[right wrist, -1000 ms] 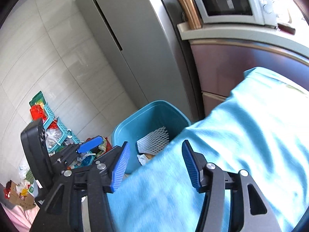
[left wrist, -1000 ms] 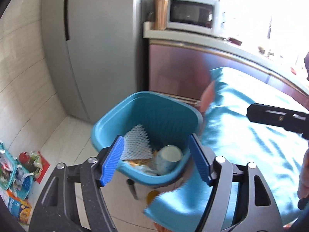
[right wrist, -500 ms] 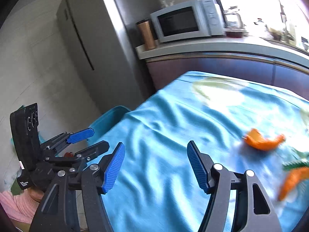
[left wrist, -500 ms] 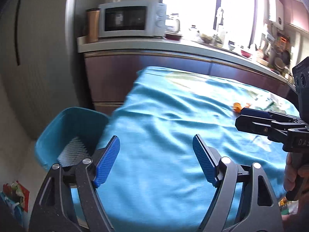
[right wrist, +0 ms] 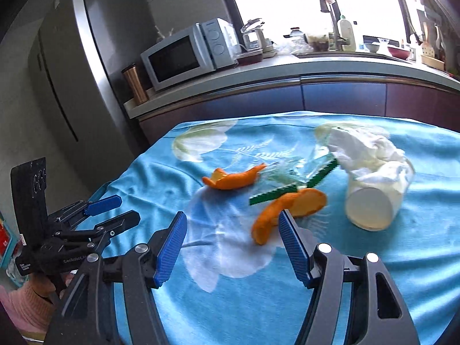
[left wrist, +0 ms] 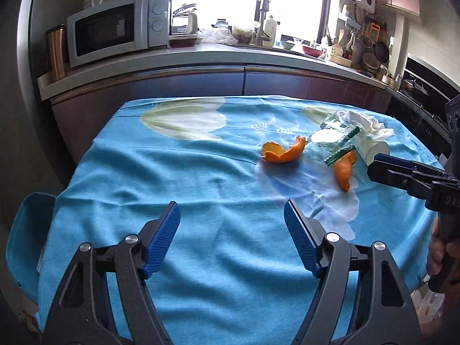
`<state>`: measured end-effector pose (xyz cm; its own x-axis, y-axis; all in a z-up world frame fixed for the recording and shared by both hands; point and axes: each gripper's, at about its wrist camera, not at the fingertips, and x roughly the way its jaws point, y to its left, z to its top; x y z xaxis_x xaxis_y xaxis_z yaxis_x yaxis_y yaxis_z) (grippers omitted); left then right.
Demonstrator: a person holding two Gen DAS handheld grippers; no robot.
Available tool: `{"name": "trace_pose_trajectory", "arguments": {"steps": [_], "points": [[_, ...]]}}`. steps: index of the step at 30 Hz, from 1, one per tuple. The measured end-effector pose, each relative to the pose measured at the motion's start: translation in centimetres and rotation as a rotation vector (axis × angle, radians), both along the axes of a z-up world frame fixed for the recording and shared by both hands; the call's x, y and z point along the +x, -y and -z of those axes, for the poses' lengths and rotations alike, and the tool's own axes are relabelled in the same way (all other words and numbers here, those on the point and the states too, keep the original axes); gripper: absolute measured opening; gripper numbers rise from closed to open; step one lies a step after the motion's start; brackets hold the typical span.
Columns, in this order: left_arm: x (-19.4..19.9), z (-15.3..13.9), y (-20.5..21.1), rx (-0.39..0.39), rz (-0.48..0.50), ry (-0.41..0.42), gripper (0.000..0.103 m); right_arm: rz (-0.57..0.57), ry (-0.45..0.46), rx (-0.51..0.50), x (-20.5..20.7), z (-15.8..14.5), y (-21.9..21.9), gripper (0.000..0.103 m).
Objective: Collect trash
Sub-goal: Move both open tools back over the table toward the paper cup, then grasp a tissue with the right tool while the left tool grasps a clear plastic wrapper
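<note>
Left gripper point(left wrist: 231, 237): jaws wide but closing, empty, above bare blue tablecloth point(left wrist: 184, 178). Right gripper point(right wrist: 231, 245): jaws apart, empty, near orange peel point(right wrist: 283, 211) just past its right finger. Beyond: second peel point(right wrist: 233, 179), clear green-edged wrapper point(right wrist: 290, 185), tipped white cup point(right wrist: 373, 204) stuffed with tissue point(right wrist: 365, 151); blue bin point(left wrist: 24, 230) at table's left edge.

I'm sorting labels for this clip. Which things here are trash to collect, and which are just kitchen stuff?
Trash job:
- two orange peels
- clear wrapper with green edges
- tipped white cup
- crumpled tissue
- blue bin

Just there:
- microwave
- copper tumbler
- fridge
- blue tablecloth
</note>
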<state>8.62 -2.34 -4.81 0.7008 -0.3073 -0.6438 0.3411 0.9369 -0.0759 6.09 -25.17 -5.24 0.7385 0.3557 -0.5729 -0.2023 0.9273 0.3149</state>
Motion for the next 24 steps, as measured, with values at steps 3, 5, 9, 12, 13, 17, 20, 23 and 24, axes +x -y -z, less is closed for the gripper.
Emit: {"name": "trace_pose_trajectory", "arguments": {"steps": [3,5,9,12,13,17,20,23,24], "points": [[0.8,0.1,1.6,0.007,0.031,-0.009,0.072,0.062,0.009,-0.004,-0.4,-0.1,2.0,0.064],[1.1,0.2,2.7,0.015,0.052,-0.013,0.072,0.094,0.022,-0.001,-0.6,-0.4,3.4,0.064],[1.4,0.2,4.8,0.021,0.09,-0.016,0.072,0.171,0.044,-0.004,-0.6,-0.8,6.1,0.064],[1.7,0.0,6.3,0.025,0.121,-0.011,0.071,0.212,0.045,-0.01,-0.2,-0.8,7.6,0.064],[1.8,0.0,6.8,0.025,0.131,-0.012,0.071,0.217,0.047,-0.01,0.0,-0.8,7.9,0.064],[2.5,-0.1,8.6,0.016,0.167,-0.027,0.071,0.224,0.062,-0.037,1.0,-1.2,8.5,0.064],[3.3,-0.1,9.9,0.007,0.184,-0.044,0.071,0.226,0.068,-0.056,2.3,-1.4,8.8,0.064],[4.2,-0.1,11.0,-0.005,0.189,-0.065,0.072,0.211,0.056,-0.075,3.9,-1.4,8.9,0.064],[4.6,-0.1,11.3,-0.011,0.189,-0.07,0.073,0.205,0.054,-0.086,4.4,-1.4,8.8,0.064]]}}
